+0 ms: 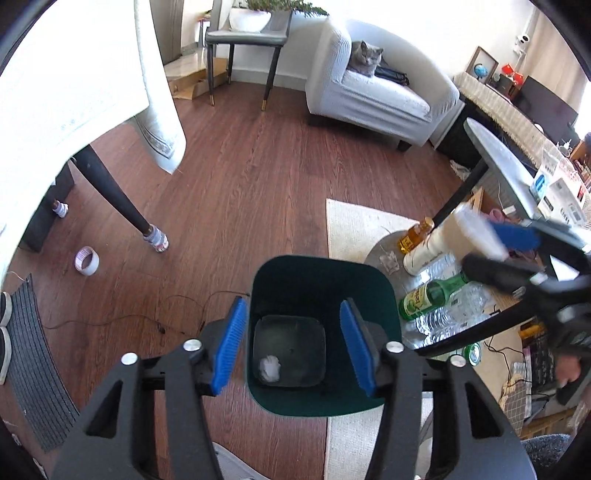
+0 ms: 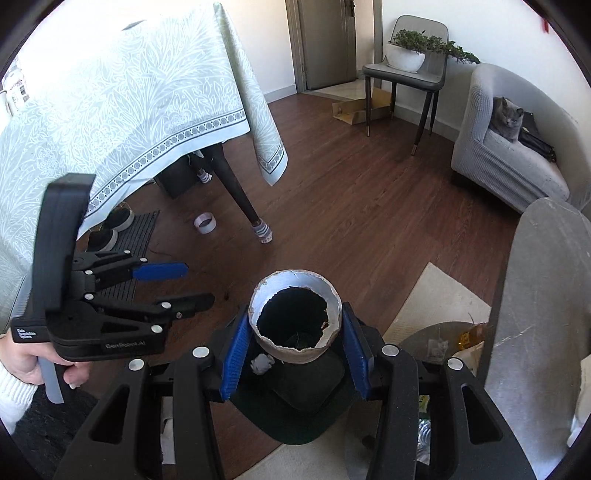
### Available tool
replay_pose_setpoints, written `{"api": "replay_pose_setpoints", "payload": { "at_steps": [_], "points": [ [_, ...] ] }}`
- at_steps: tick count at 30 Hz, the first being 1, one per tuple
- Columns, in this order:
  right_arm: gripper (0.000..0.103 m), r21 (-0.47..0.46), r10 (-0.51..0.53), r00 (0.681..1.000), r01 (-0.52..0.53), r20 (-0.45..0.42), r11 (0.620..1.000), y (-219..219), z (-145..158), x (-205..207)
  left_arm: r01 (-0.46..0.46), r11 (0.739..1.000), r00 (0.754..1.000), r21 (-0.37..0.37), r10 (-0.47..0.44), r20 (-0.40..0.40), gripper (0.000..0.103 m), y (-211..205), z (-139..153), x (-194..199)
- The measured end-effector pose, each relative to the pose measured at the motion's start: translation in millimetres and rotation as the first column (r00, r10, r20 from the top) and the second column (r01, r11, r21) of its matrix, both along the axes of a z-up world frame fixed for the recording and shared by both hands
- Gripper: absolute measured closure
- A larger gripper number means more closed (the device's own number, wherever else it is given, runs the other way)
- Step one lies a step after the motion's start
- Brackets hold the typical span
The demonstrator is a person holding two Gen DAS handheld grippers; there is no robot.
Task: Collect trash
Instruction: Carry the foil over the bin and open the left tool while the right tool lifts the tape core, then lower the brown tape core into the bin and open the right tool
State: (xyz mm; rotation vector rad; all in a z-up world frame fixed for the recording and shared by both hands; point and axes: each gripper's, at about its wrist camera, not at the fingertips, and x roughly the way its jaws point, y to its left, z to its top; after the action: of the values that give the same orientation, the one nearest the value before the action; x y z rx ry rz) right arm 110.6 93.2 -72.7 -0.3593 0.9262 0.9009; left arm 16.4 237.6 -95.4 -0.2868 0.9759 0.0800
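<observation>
Over on the far left there's a table with a pale green tablecloth [image 2: 122, 96] hanging down, and a roll of tape [image 1: 87, 260] sitting on the wood floor near its sock-wrapped leg [image 1: 157, 240], plus a dark mat [image 1: 33, 354] with shoes by it. The left gripper [image 1: 291, 341] hangs right above the dark green trash bin [image 1: 376, 291], jaws spread wide with nothing between them, blue pads roughly lined up with the bin's opening; looking down past them there's one crumpled white wad [image 1: 269, 368] lying at the bottom of the bin. In the right wrist view the same gripper shows at the left, held in a hand [image 2: 29, 363] with a white sleeve. Moving right, the right gripper [image 2: 293, 345] has its blue pads closed on the sides of a torn paper cup [image 2: 295, 321], open end facing the camera, held over the bin, with some dark stuff inside that I can't make out. Just right of the bin there's a low round table [image 1: 376, 254] loaded with a green glass bottle [image 1: 432, 295], an amber bottle [image 1: 417, 236] and clear plastic bottles [image 1: 454, 310]. Further back right, a grey cat [image 1: 365, 57] sits on a white armchair [image 1: 384, 99], and a chair with a potted plant [image 1: 251, 14] stands by the wall
</observation>
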Motion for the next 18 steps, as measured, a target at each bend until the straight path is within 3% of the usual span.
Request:
{"api": "replay_pose_setpoints", "payload": {
  "at_steps": [18],
  "points": [
    [0.054,-0.237,-0.007,0.994,-0.020,-0.113,0.971,35.5,-84.6,-1.2,0.024,1.000,0.992,-0.013,-0.022,0.126,0.071,-2.2,50.0,-12.3]
  ]
}}
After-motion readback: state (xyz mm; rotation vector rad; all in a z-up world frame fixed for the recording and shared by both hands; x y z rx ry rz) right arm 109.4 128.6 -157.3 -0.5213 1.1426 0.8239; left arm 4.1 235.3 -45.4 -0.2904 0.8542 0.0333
